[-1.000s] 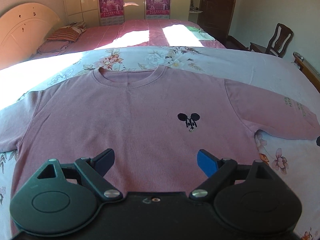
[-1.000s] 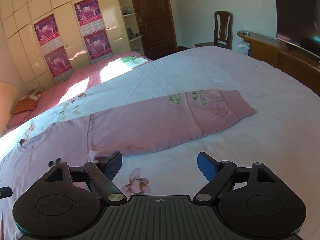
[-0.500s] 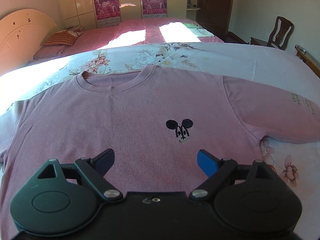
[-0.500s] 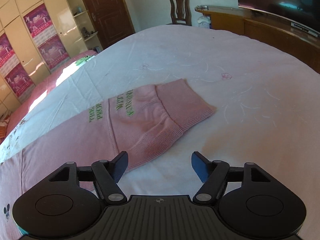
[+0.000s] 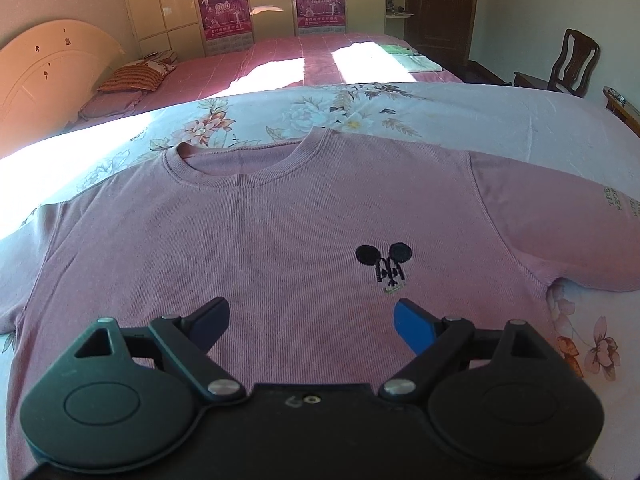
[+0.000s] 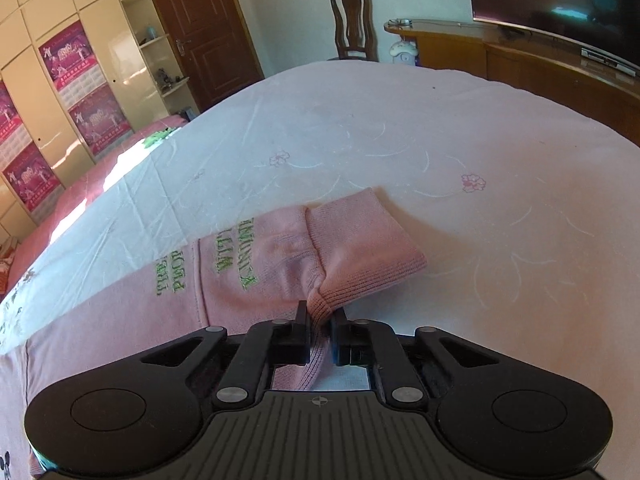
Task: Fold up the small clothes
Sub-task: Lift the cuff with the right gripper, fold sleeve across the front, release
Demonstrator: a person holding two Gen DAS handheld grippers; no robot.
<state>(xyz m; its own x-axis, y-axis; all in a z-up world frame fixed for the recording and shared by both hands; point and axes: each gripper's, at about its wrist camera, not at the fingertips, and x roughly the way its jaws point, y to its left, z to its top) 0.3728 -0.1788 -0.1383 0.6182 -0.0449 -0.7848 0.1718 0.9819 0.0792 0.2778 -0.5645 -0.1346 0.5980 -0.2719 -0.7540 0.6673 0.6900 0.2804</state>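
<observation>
Right wrist view, lower centre: right gripper (image 6: 320,320), jaws just closed, pinches the sleeve cuff (image 6: 360,248); lift without stretching. Left gripper (image 5: 310,322) stands wide over the sweater (image 5: 260,248).

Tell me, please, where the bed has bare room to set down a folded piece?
Free: the pale bedspread beyond the sleeve cuff, toward the wooden chair. Crowded: the pink sweater fills the near side under the left gripper.

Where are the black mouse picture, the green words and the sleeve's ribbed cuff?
Black mouse picture (image 5: 383,265): left wrist view, its middle.
Green words (image 6: 237,253): right wrist view, on the letters.
Pink ribbed sleeve cuff (image 6: 360,248): right wrist view, its flat top.
</observation>
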